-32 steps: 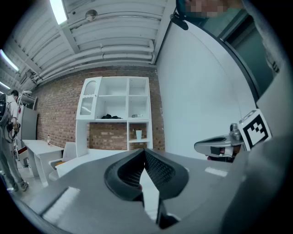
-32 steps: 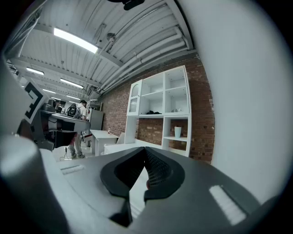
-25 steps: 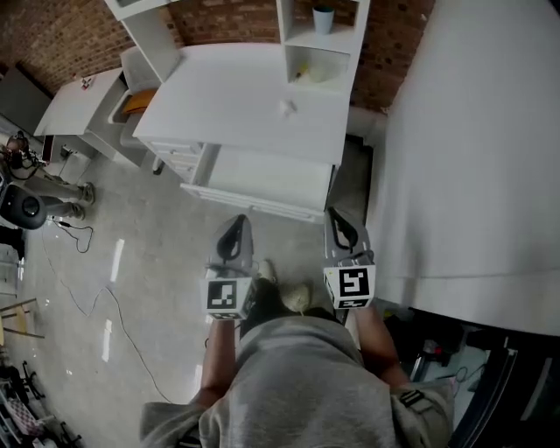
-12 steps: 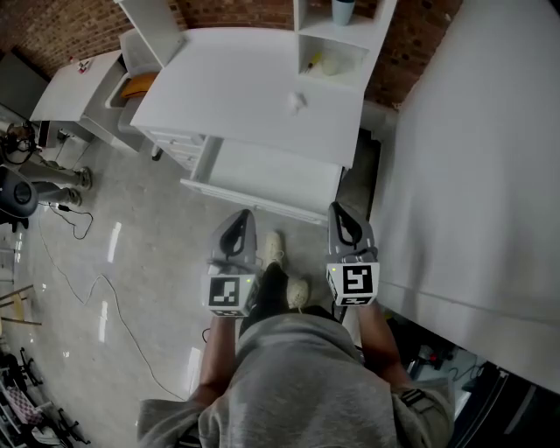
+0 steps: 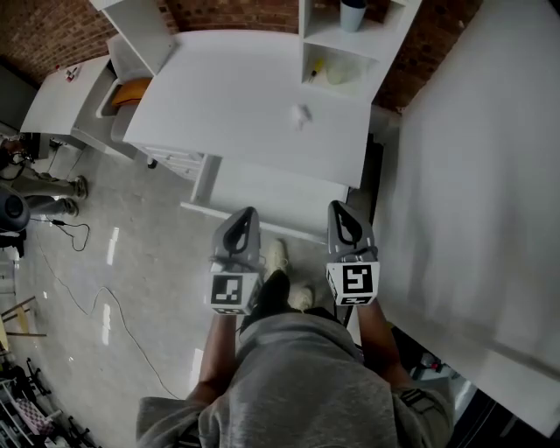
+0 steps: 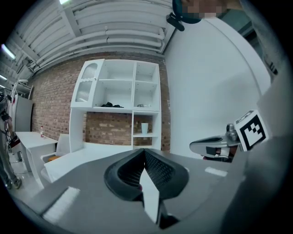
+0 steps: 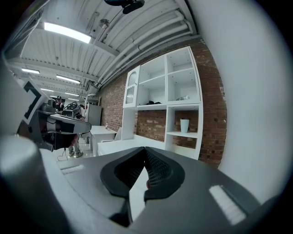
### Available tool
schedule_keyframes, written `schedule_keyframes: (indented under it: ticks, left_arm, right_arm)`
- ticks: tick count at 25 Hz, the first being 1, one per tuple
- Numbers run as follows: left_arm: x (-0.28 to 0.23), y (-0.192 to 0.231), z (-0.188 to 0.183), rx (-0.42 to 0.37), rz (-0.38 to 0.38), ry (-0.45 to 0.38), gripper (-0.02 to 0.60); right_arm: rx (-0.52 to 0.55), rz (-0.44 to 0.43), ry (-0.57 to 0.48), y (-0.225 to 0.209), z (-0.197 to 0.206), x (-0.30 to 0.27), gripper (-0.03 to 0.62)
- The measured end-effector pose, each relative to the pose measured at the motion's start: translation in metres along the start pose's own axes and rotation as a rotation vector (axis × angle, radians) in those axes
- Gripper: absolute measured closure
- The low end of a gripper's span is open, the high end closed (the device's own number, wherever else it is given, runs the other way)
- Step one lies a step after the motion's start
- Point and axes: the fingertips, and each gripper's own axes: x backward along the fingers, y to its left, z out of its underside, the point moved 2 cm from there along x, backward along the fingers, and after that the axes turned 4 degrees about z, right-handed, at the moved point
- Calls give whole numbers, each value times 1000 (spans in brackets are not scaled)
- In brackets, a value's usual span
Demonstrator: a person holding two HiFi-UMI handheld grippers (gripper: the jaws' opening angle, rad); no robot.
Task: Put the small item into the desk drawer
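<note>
Atop desk (image 5: 219, 96), small item (image 5: 300, 114) well beyond fingers (image 5: 241, 232) of left gripper (image 5: 248, 213), right gripper (image 5: 337, 207).

a loft-like studio or lab: brick wall (image 5: 236, 13), white desk (image 5: 245, 105) and shelves (image 6: 114, 91), bare ceiling pipes (image 7: 151, 34), strip lights (image 7: 66, 32), polished concrete floor (image 5: 131, 227).

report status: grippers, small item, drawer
Left gripper and right gripper shut, empty. Small item on desktop, untouched. Drawer open, nothing seen in the way.
</note>
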Motion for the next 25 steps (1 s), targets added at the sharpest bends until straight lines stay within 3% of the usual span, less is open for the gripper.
schedule_keyframes:
  ticks: [25]
  left_arm:
    - [-117, 130, 12, 48, 107, 53, 569]
  right_arm:
    - [-3, 100, 97, 4, -4, -156, 591]
